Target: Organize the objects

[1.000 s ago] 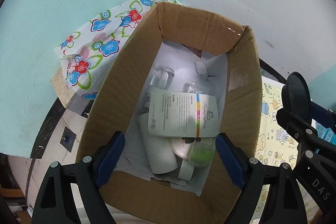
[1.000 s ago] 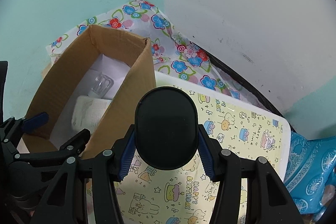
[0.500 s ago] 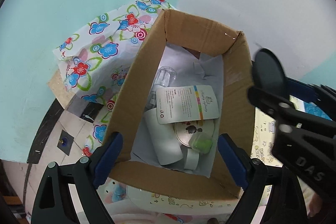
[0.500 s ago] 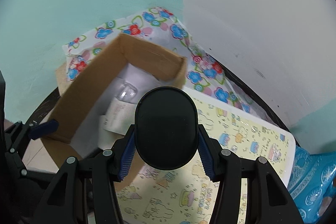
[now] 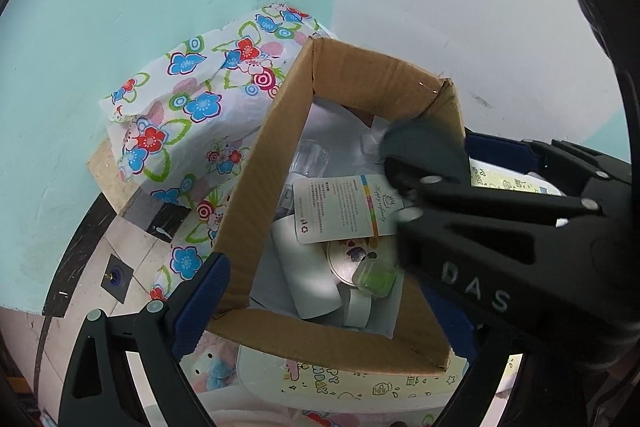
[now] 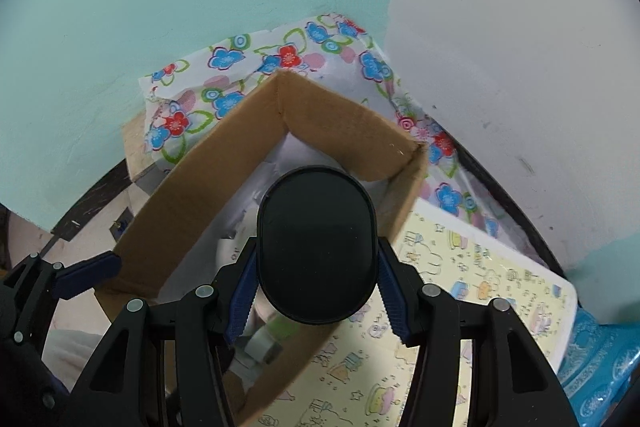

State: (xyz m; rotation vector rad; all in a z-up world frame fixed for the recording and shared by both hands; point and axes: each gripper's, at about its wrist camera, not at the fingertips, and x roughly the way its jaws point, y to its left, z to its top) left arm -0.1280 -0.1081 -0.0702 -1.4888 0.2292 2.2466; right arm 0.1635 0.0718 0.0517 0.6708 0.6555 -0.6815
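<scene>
Black oval case point(image 6: 316, 245) sits clamped between the blue pads of our right gripper point(image 6: 316, 267), held over the open cardboard box point(image 5: 276, 147), presumably so it can drop in beside the items already gathered there: a printed card point(image 5: 340, 209), a clear glass point(image 5: 310, 159), a green-capped container point(image 5: 374, 279). Our left gripper point(image 5: 320, 291) hangs spread wide and empty at the box's near edge, one finger point(image 5: 200, 299) outside its left wall, seemingly out of the way of the drop.
</scene>
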